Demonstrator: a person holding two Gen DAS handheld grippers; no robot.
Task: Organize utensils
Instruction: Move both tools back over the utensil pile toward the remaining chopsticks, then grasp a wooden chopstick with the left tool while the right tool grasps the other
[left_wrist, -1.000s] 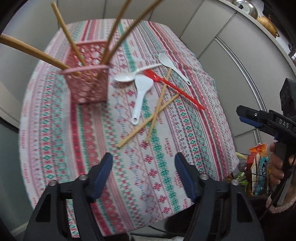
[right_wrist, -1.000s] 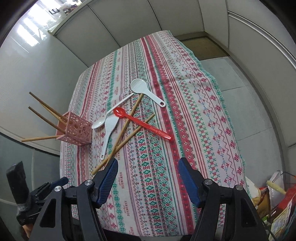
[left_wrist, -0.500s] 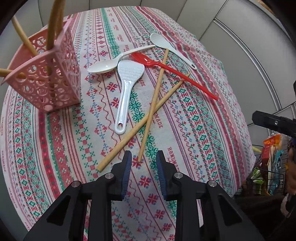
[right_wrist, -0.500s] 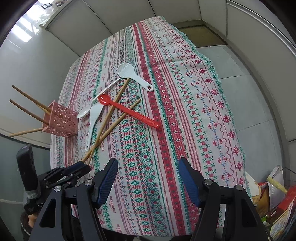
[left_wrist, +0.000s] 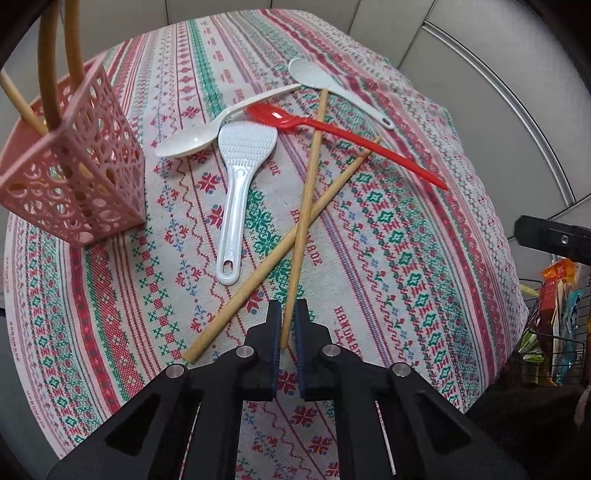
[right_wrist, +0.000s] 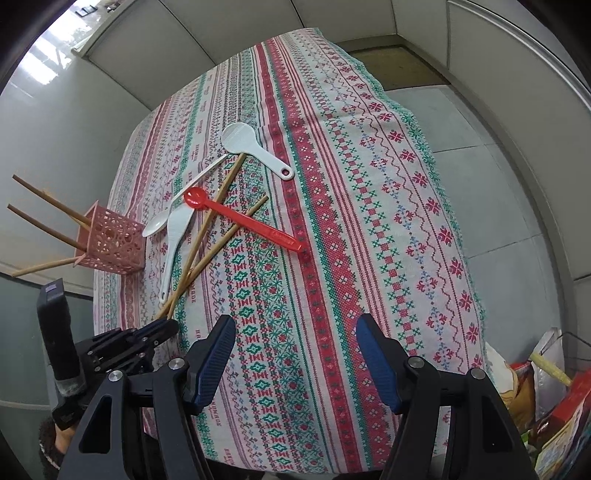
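Lying loose on the cloth (left_wrist: 406, 258): two chopsticks (left_wrist: 306, 199), two paddles (left_wrist: 236, 192), two spoons (left_wrist: 192, 142). Left gripper (left_wrist: 287, 325) just closed on one chopstick's end; right gripper (right_wrist: 295, 354) gapes empty. Basket (left_wrist: 74, 177) sticks cut off.

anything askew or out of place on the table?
Yes. Two chopsticks lie crossed on the cloth, tangled with the red spoon and white scoops, while the rest stand in the pink basket. The left tongs pinch one chopstick's near end.

Pink lattice basket (left_wrist: 74, 181), red spoon (left_wrist: 332, 136), red-green patterned tablecloth (left_wrist: 406, 258).
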